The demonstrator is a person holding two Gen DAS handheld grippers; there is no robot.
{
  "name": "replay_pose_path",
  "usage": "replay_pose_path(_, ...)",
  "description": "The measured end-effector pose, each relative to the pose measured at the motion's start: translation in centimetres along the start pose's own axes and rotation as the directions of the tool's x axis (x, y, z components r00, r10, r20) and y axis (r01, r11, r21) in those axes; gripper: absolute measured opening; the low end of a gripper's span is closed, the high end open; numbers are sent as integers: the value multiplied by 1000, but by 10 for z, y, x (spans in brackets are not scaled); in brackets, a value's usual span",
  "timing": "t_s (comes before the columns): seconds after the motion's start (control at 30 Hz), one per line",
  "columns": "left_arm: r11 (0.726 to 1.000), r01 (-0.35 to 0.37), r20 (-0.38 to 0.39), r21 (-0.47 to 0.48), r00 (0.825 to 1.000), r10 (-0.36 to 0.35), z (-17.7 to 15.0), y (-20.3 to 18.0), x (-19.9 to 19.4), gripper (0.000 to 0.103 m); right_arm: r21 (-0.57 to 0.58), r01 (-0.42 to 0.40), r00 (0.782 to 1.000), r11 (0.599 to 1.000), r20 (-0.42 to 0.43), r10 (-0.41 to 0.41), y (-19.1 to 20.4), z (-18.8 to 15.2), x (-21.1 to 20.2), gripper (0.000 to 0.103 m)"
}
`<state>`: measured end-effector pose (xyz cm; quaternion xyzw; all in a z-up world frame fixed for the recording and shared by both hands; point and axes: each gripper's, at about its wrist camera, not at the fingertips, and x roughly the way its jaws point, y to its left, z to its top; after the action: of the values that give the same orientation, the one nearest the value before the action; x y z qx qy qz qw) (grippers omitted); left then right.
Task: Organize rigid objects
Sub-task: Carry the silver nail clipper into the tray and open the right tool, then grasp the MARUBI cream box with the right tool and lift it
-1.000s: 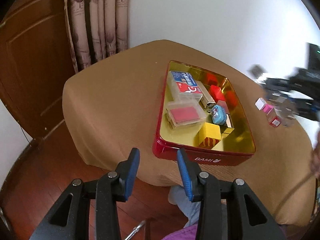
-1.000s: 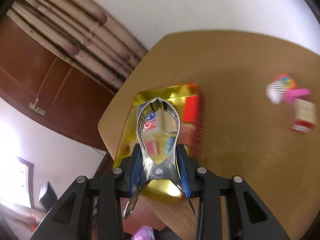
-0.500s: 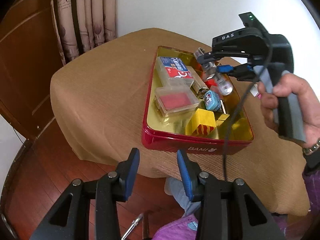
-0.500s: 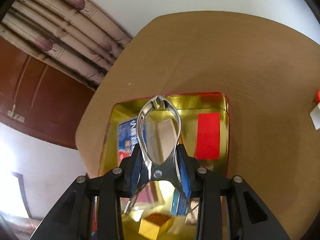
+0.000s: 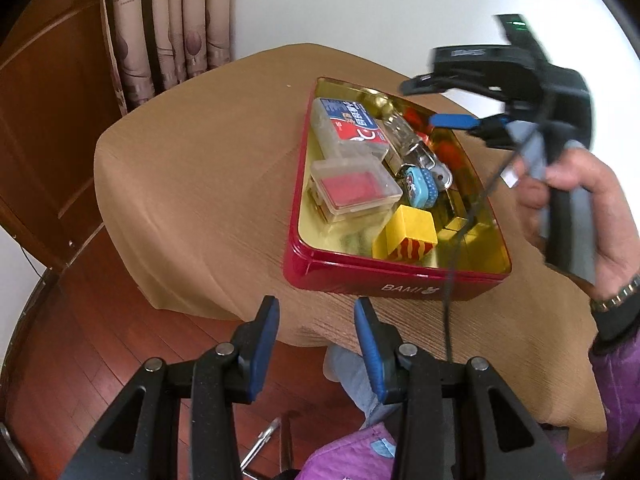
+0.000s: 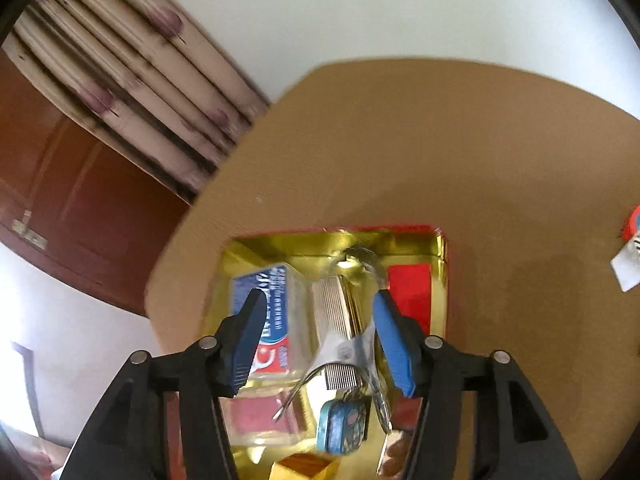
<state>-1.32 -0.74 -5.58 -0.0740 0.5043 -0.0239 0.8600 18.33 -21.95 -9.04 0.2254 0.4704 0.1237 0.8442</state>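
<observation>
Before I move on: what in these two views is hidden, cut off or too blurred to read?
- Metal clip, right wrist: blurred; contact with the opening right gripper unclear.
- Small items at the table edge, right wrist: cut off by the frame.
- Tin far right side, left wrist: hidden by the right gripper and hand.

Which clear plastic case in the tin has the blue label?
The far case, blue and red on its lid. The near case shows only red. Both lie along the tin's left side.

metal clip (image 6: 352,344) lying in gold tin (image 5: 404,276) w/ other bits.
</observation>
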Motion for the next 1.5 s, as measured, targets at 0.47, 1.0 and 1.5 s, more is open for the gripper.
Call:
replay_pose_path(0.47,1000,14,-47,3,999,-14,-3,-4,7,40,146,522,830,840,139,-540,-161,-63,-130,96)
replay_pose_path(1.0,1000,10,-76,23,997,-8,-4,-8,14,40,147,499,859,854,49,-510,-189,-46,-80,42)
replay_pose_path(1.5,974,116,-21,195,993,-114,-14,-50,-11,40,161,691,696,705,116,-709,-261,-154,-200,42)
